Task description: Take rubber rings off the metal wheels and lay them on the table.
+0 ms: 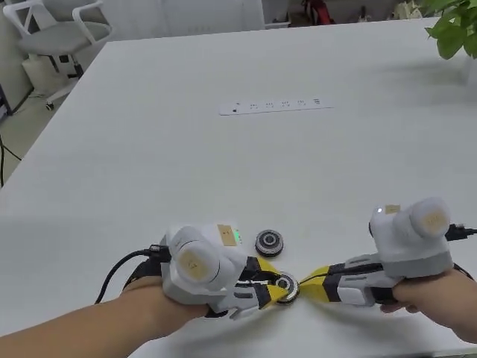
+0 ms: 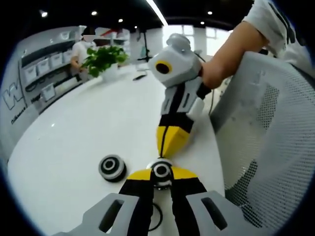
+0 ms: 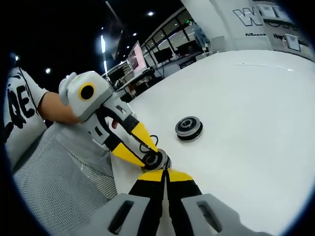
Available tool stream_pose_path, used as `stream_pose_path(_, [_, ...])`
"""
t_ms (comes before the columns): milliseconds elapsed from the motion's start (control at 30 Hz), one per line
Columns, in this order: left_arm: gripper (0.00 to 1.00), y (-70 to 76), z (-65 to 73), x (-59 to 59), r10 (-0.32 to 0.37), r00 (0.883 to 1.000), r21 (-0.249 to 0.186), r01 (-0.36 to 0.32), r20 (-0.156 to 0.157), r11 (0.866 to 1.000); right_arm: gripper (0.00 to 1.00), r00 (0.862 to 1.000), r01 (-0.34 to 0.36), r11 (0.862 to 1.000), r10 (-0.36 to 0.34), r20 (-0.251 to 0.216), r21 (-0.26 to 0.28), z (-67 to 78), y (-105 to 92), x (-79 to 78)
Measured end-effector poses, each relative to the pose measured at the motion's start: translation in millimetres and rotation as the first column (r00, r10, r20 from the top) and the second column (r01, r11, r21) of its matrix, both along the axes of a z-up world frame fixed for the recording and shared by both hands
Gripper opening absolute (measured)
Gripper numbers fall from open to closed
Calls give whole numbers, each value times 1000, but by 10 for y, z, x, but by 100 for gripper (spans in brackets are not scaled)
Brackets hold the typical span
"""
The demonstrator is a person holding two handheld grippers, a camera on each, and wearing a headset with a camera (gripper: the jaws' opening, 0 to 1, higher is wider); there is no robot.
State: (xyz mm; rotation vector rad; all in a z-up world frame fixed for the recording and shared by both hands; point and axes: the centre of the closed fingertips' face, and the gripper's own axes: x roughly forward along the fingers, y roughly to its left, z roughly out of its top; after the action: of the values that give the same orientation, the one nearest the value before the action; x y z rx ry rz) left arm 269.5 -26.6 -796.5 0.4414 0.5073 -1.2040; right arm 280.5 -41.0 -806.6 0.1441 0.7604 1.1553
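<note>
Left gripper view, left gripper [image 2: 161, 175] clamping wheel [image 2: 161, 169]

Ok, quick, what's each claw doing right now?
Left claw: closed on a metal wheel.
Right claw: closed, tips at that wheel's rim; whether it pinches anything there cannot be told.

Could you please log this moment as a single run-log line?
left gripper: shut on wheel | right gripper: shut, tips at that wheel's rim | second wheel: on table, apart

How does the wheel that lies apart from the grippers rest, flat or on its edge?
Flat: the loose wheel lies on the table with a round face and its centre hole turned up.
</note>
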Motion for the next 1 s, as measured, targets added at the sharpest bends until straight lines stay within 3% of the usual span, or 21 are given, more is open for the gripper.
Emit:
stream_pose_path(167, [12, -5, -1, 4, 4, 1000, 4, -4, 7, 1000, 0, 1000, 16, 999, -15, -22, 45, 70, 24, -10])
stream_pose_path(1000, [12, -12, -5, 4, 12, 1000, 17, -12, 16, 1000, 0, 999, -32, 997, 34, -25, 73, 157, 136, -102])
